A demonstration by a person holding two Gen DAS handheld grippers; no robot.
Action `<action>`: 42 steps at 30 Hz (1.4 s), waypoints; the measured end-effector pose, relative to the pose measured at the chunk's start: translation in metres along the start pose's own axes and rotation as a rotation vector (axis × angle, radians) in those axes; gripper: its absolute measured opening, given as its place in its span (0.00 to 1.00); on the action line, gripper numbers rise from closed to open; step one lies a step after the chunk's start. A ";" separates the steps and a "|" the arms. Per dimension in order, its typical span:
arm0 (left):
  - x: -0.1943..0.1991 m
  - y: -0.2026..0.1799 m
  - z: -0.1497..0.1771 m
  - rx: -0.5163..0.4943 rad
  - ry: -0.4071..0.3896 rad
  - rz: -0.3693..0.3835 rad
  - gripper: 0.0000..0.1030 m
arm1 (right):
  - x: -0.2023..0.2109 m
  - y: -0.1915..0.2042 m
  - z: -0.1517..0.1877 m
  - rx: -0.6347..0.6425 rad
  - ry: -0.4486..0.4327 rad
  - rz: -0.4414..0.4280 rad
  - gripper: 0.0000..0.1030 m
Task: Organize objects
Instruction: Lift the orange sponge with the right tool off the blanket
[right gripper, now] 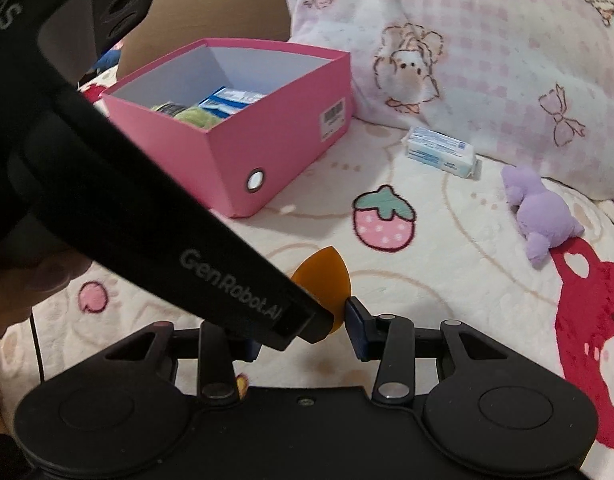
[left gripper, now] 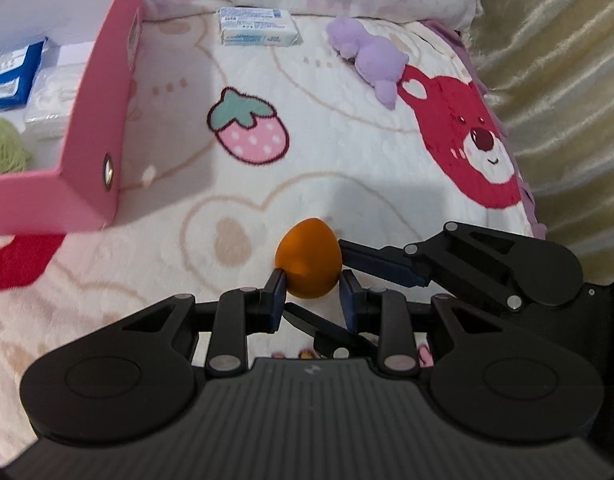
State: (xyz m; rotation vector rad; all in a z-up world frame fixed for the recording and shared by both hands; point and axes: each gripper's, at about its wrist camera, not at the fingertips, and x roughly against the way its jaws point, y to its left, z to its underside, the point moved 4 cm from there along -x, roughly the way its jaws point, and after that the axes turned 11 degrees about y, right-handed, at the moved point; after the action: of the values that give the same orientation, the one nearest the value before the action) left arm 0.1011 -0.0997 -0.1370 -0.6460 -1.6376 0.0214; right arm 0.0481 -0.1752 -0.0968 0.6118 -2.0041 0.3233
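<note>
Left wrist view shows my left gripper clamped on the orange teardrop makeup sponge, smooth and matte, while my right gripper spreads wide around it.

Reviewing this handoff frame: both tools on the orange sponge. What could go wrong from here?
1. Both the left tool and right tool close around the orange egg-shaped sponge; their fingers cross and may collide or tug it apart.
2. The sponge is soft and rounded, so it may squirt out onto the blanket.
3. The left tool blocks the right wrist view toward the pink box.
</note>
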 end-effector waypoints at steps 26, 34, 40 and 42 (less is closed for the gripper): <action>0.077 0.032 0.064 0.064 -0.117 0.061 0.26 | 0.048 0.090 -0.019 0.192 -0.016 0.072 0.45; 0.107 0.040 0.066 0.071 -0.185 0.087 0.26 | 0.065 0.101 -0.035 0.210 -0.076 0.094 0.45; 0.127 0.047 0.066 0.069 -0.242 0.077 0.26 | 0.073 0.108 -0.050 0.219 -0.120 0.092 0.45; 0.133 0.050 0.066 0.066 -0.261 0.067 0.26 | 0.073 0.111 -0.054 0.222 -0.130 0.091 0.45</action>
State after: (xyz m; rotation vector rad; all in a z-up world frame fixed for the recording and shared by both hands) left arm 0.0562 0.0203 -0.0475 -0.6679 -1.8567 0.2152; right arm -0.0014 -0.0781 -0.0034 0.6958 -2.1419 0.5802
